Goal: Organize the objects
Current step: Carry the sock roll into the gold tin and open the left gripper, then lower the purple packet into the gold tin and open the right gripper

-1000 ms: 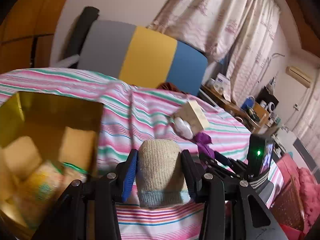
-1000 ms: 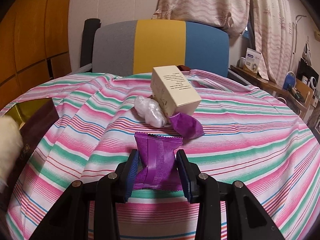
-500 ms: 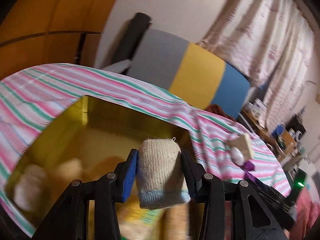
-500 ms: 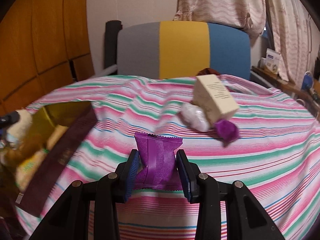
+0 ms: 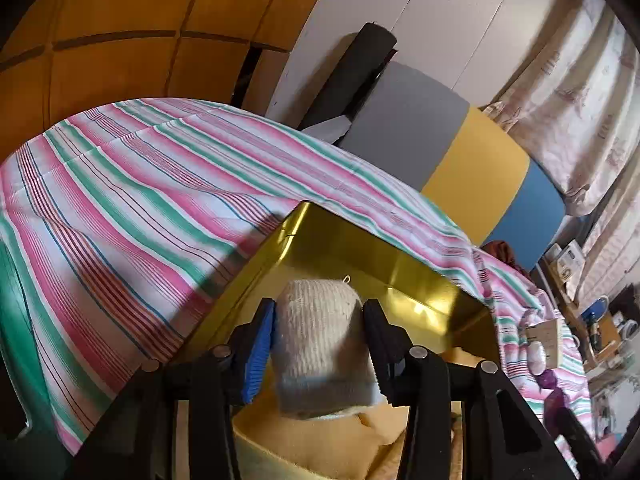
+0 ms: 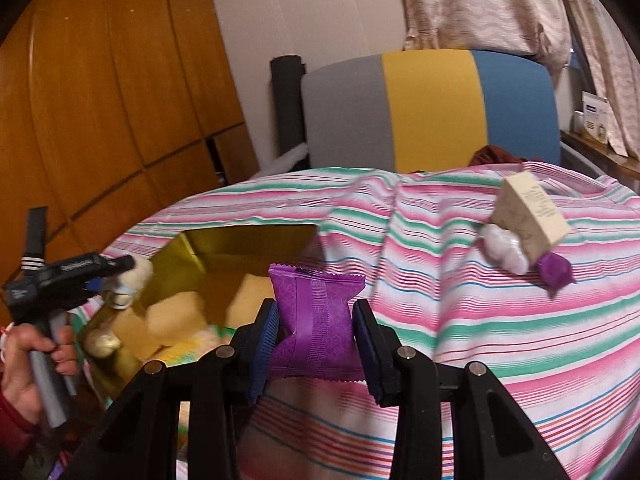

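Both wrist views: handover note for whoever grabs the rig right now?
Left claw: shut on the knit roll, over the gold box.
Right claw: shut on the purple packet, above the striped cloth beside the box.
Done: several items already lie in the box.
Left: drop both, then fetch the cream carton, white bundle and purple wad.

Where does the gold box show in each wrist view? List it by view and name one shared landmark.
Left wrist: gold box at lower centre, just beyond the held knitted roll.
Right wrist: gold box at left of centre.
Shared landmark: grey-yellow-blue chair back.
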Demonstrator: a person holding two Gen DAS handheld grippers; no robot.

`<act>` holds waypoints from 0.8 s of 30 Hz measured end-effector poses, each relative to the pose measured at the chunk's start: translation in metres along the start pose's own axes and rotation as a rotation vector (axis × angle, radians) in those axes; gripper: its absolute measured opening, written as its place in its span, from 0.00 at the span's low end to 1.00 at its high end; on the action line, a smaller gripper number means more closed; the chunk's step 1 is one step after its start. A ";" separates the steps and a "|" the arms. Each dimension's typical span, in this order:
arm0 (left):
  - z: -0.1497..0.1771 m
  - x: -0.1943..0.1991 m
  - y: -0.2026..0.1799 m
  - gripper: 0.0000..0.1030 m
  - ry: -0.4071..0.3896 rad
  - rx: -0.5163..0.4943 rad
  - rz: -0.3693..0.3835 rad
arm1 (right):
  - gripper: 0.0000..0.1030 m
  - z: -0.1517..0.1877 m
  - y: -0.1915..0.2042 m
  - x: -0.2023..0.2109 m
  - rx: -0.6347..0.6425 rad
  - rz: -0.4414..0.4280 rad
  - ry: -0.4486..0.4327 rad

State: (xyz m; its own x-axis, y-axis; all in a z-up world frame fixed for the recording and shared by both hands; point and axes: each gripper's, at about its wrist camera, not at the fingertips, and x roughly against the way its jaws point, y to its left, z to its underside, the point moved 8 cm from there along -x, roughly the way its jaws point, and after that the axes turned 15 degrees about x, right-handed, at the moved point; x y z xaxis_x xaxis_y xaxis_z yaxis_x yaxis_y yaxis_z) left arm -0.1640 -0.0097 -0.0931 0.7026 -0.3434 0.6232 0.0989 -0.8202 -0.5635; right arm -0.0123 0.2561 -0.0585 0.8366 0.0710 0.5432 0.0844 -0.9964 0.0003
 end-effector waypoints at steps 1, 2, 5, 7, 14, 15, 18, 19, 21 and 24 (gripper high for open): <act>-0.001 -0.001 0.001 0.45 -0.003 -0.001 -0.003 | 0.37 -0.002 0.004 0.000 0.002 -0.009 -0.003; -0.002 -0.001 0.002 0.45 -0.006 -0.005 -0.007 | 0.37 -0.004 0.008 0.001 0.005 -0.015 -0.005; -0.005 -0.001 0.008 0.64 -0.017 0.005 -0.031 | 0.37 -0.009 0.018 0.002 0.021 -0.031 -0.011; -0.006 0.000 0.010 0.81 -0.023 0.030 -0.024 | 0.37 -0.012 0.025 0.002 0.030 -0.042 -0.015; 0.000 0.020 0.002 0.86 -0.071 0.001 -0.001 | 0.37 -0.009 0.037 0.001 0.027 -0.070 0.000; 0.004 0.023 0.002 0.86 -0.075 -0.003 -0.002 | 0.37 -0.009 0.038 0.001 0.025 -0.072 0.003; 0.014 0.031 0.003 0.91 -0.084 -0.013 -0.008 | 0.37 -0.006 0.041 -0.002 0.020 -0.084 0.012; 0.019 0.034 0.003 0.93 -0.087 -0.020 -0.011 | 0.37 -0.005 0.043 -0.002 0.023 -0.088 0.016; 0.026 0.039 0.003 0.97 -0.093 -0.034 -0.021 | 0.37 -0.004 0.046 -0.003 0.028 -0.095 0.020; 0.037 0.044 0.004 1.00 -0.098 -0.051 -0.039 | 0.37 -0.004 0.051 -0.006 0.034 -0.107 0.029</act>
State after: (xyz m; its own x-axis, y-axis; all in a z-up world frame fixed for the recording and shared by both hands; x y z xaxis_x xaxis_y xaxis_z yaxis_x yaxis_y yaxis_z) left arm -0.1067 -0.0107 -0.0881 0.7648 -0.2663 0.5867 0.0934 -0.8551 -0.5099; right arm -0.0151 0.2042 -0.0586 0.8061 0.1750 0.5654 0.1908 -0.9811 0.0316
